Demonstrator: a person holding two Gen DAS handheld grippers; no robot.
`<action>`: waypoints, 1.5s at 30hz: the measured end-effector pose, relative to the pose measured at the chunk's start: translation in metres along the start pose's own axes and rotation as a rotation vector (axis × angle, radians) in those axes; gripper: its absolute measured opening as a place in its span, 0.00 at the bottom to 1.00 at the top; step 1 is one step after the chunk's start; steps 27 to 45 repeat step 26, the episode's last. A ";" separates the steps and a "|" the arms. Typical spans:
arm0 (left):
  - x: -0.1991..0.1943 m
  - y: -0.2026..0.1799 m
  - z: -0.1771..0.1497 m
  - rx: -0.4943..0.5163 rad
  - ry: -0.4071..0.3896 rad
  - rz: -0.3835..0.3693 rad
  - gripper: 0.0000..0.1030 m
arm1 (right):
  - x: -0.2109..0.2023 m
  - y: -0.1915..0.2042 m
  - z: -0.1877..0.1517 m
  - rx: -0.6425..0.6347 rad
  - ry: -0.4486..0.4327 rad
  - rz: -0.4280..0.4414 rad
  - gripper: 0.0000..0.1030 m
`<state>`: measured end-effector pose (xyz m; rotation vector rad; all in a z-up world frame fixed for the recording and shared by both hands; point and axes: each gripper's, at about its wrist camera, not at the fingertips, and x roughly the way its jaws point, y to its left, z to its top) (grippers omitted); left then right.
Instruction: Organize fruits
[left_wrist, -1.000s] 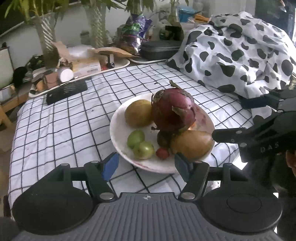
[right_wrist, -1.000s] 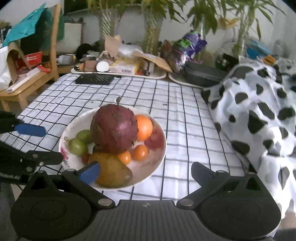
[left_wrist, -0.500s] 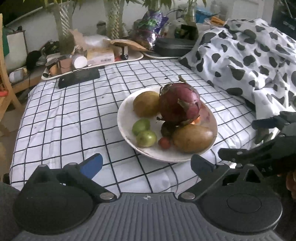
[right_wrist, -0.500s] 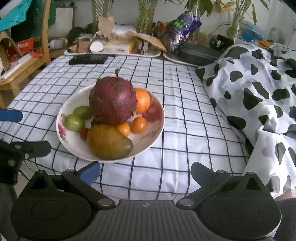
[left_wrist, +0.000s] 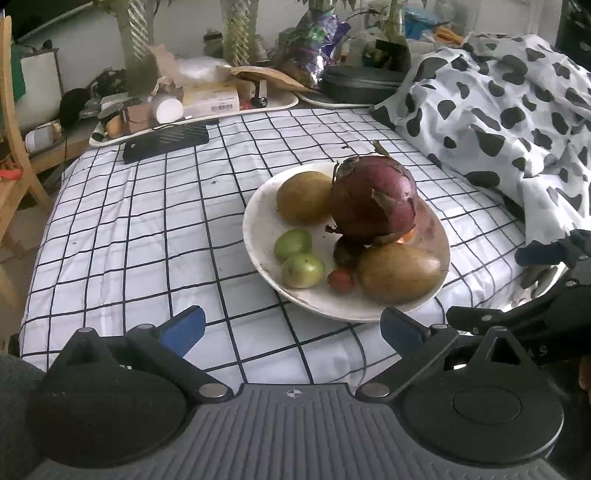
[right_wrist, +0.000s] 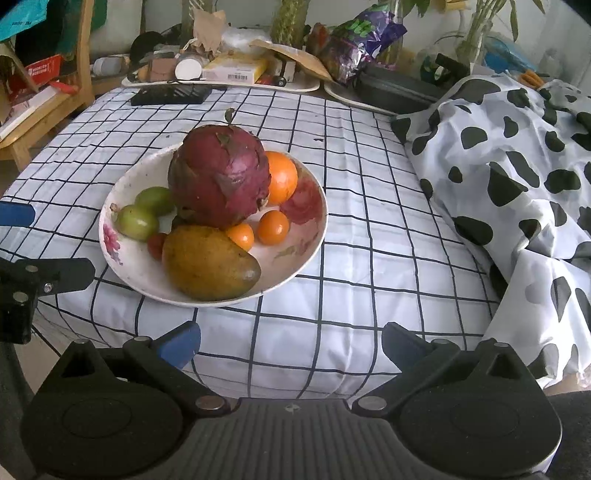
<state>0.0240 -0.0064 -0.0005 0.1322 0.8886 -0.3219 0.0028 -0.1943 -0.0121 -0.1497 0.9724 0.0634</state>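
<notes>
On the checked bed (right_wrist: 369, 229), a plate (right_wrist: 310, 236) piled with fruit, big red fruit (right_wrist: 219, 181) on top, both grippers (left_wrist: 291, 328) (right_wrist: 290, 341) wide and empty, left just opened; could roll off if bumped.

1. Left wrist view: dragon fruit (left_wrist: 373, 199) hides the oranges; only a sliver shows
2. Dark fruit (left_wrist: 345, 251) under it, kind unclear
3. My right gripper (left_wrist: 532, 295) cut off at frame edge
4. Tray clutter (right_wrist: 192, 66) too small to identify
</notes>
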 end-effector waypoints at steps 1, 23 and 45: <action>0.000 0.000 0.000 0.001 0.000 -0.001 1.00 | 0.000 0.000 0.000 -0.001 0.001 0.000 1.00; -0.002 -0.003 -0.001 0.025 -0.011 0.009 1.00 | 0.000 0.000 0.000 -0.003 -0.001 0.001 1.00; -0.001 -0.003 -0.001 0.030 -0.011 0.009 1.00 | 0.000 0.000 0.000 -0.003 -0.001 0.001 1.00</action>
